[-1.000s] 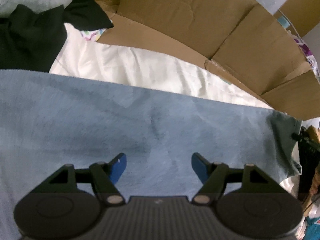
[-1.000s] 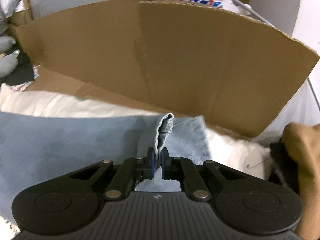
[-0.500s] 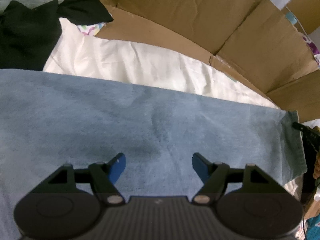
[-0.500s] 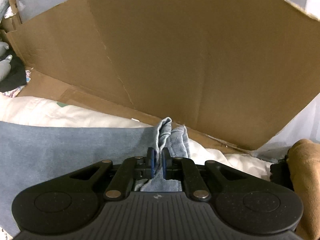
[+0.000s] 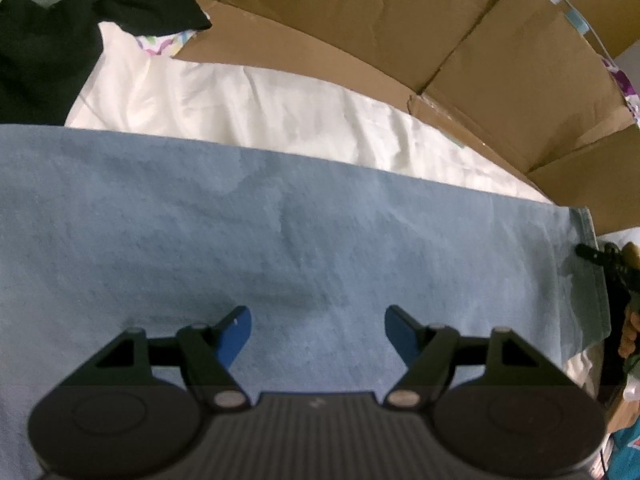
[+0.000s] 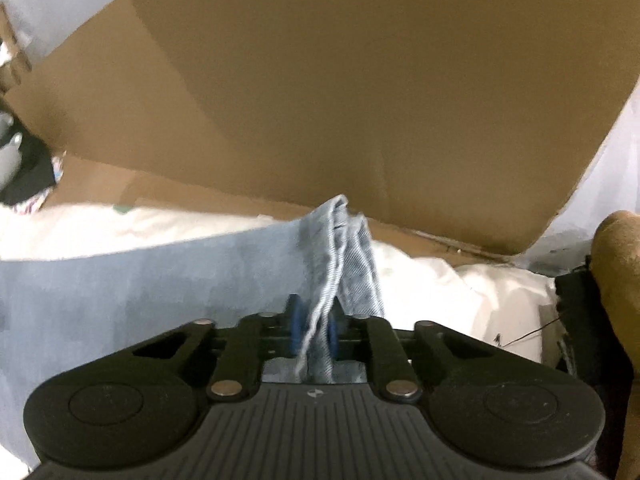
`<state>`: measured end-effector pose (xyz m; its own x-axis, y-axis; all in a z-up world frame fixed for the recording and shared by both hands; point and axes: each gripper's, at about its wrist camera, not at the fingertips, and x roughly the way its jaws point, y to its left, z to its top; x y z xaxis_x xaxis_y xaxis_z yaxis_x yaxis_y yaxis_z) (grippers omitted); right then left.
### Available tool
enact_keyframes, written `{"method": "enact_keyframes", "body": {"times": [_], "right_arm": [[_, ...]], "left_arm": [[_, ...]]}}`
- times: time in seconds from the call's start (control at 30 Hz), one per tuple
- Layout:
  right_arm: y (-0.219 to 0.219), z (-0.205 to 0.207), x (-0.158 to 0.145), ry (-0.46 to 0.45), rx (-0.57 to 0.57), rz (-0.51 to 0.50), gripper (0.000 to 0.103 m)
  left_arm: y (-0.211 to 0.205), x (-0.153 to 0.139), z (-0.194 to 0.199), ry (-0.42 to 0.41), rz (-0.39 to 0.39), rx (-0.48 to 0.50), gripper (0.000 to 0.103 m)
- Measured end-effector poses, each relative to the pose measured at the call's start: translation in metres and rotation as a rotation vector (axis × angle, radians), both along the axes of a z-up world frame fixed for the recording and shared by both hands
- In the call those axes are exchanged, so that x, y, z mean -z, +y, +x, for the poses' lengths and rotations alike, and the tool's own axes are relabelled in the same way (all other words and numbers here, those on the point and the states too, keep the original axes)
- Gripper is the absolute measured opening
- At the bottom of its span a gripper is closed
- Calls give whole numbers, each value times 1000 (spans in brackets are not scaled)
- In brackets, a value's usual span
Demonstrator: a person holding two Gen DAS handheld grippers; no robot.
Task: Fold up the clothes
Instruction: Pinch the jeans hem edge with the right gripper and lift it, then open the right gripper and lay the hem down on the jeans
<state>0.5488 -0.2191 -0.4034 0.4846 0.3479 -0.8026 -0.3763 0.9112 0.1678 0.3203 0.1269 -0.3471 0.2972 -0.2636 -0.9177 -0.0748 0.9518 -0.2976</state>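
Note:
A light blue denim garment lies spread flat over a white sheet. My left gripper is open and empty, hovering just above the middle of the blue cloth. My right gripper is shut on the hemmed end of the blue garment, which bunches up between the blue pads. The rest of the garment stretches away to the left in the right wrist view.
Brown cardboard walls stand behind the sheet. Black clothing lies at the far left. A tan garment sits at the right edge. Dark items lie past the garment's right end.
My right gripper has pulled the gripped end outward and up, and the cloth now lies flatter and stretched further right. My left gripper stays open over the cloth.

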Motion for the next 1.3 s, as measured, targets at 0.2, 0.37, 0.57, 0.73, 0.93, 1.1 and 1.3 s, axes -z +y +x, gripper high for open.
{"method": "enact_keyframes", "body": {"times": [0.2,0.37,0.57,0.73,0.93,1.1,1.3], "right_arm": [[6,2,-11,-64,-15,-61,4],[9,10,-8,-56,-16,-106,3],[6,16,1,-33,13,-125,3],[6,21,1,-19,23,-93,5],[-9,-5,-29,-89,85,-49,43],[-12,-41,-42,-169,108,-66,44],[-24,-82,-49,-203,149,-25,45]], "left_arm": [[-1,2,-1,3,5,6,76],[-2,4,-1,11,6,14,76],[-6,6,-2,15,-2,24,76],[-20,6,-3,12,-7,58,76],[-45,0,-12,-4,-11,131,77],[-68,-4,-23,-17,0,197,78],[-93,-7,-38,-38,25,297,79]]}}
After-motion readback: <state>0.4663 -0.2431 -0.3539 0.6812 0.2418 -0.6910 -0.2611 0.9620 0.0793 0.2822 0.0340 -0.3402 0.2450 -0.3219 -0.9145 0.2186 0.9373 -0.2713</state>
